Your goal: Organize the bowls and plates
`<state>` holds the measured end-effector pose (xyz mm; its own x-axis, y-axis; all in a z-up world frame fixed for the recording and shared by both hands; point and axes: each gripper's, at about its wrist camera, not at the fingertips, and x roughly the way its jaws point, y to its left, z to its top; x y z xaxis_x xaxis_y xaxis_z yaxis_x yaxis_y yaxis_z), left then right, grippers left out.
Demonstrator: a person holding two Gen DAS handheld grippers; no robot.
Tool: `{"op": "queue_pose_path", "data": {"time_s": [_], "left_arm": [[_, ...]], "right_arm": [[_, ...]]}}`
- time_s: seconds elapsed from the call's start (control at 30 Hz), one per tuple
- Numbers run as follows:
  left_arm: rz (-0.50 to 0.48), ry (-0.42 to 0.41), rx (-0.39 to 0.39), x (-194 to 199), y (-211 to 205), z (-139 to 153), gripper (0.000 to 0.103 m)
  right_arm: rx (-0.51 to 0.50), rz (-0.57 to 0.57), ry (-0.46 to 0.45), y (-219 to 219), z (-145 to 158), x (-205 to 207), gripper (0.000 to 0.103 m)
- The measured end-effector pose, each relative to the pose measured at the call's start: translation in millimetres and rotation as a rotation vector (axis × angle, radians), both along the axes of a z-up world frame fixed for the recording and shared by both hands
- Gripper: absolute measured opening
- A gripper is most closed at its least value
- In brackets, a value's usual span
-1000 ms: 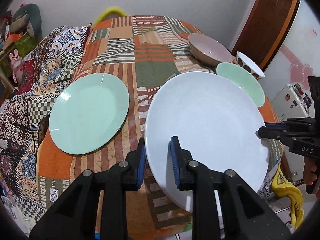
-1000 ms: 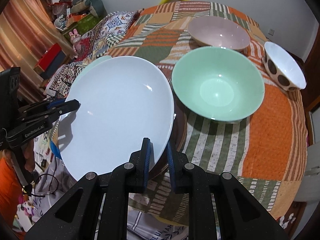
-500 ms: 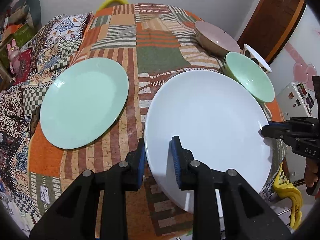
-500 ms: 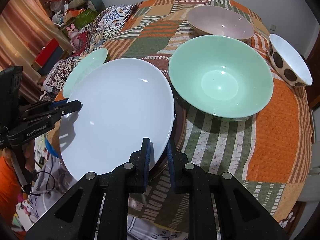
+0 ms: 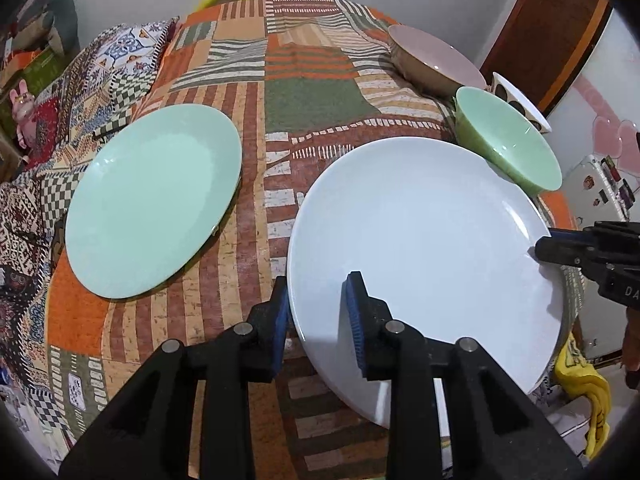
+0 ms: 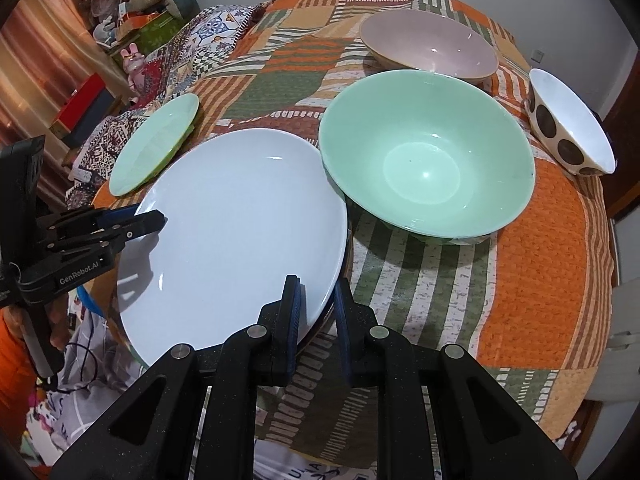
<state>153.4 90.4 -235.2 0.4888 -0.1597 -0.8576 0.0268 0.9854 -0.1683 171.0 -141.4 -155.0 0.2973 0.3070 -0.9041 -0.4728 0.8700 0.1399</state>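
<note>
Left tongs (image 5: pixel 316 312): opening around white plate (image 5: pixel 424 248) rim.
Right tongs (image 6: pixel 316 308): clamped on opposite rim.
Risk: plate could tip, striking green bowl (image 6: pixel 426 156).

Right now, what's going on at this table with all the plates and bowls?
A person is handling a big white plate with two hand-held grippers, one on each side of its rim. The right gripper is clamped on one edge, while the left gripper straddles the opposite edge with its jaws opening. On the patchwork tablecloth sit a green plate, a green bowl, a pink bowl and a spotted bowl, all untouched.
</note>
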Motion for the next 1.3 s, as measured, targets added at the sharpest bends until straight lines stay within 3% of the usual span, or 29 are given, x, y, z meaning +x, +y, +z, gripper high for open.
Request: {"op": "queue_pose_path", "data": {"time_s": [0.3, 0.43, 0.67, 0.87, 1.03, 1.23, 1.3], "left_arm": [[-0.017, -0.009, 0.052, -1, -5, -1, 0.029], [-0.018, -0.009, 0.041, -1, -3, -2, 0.029], [-0.045, -0.056, 0.123, -11, -11, 6, 0.030], [-0.002, -0.083, 0.132, -17, -2, 15, 0.031], [0.055, -0.161, 0.125, -26, 13, 33, 0.049], [0.113, -0.226, 0.099, -38, 37, 61, 0.050], [0.136, -0.242, 0.080, -40, 49, 70, 0.053]], "right_arm": [[-0.063, 0.026, -0.019, 8, 0, -1, 0.019], [-0.043, 0.026, -0.005, 5, 1, 0, 0.019], [-0.023, 0.021, -0.023, 0, 12, -4, 0.019], [-0.012, 0.022, -0.059, -2, 23, -10, 0.020], [0.009, 0.038, -0.092, 4, 36, -13, 0.020], [0.033, 0.075, -0.159, 25, 51, -14, 0.022], [0.046, 0.090, -0.184, 34, 56, -15, 0.029]]}}
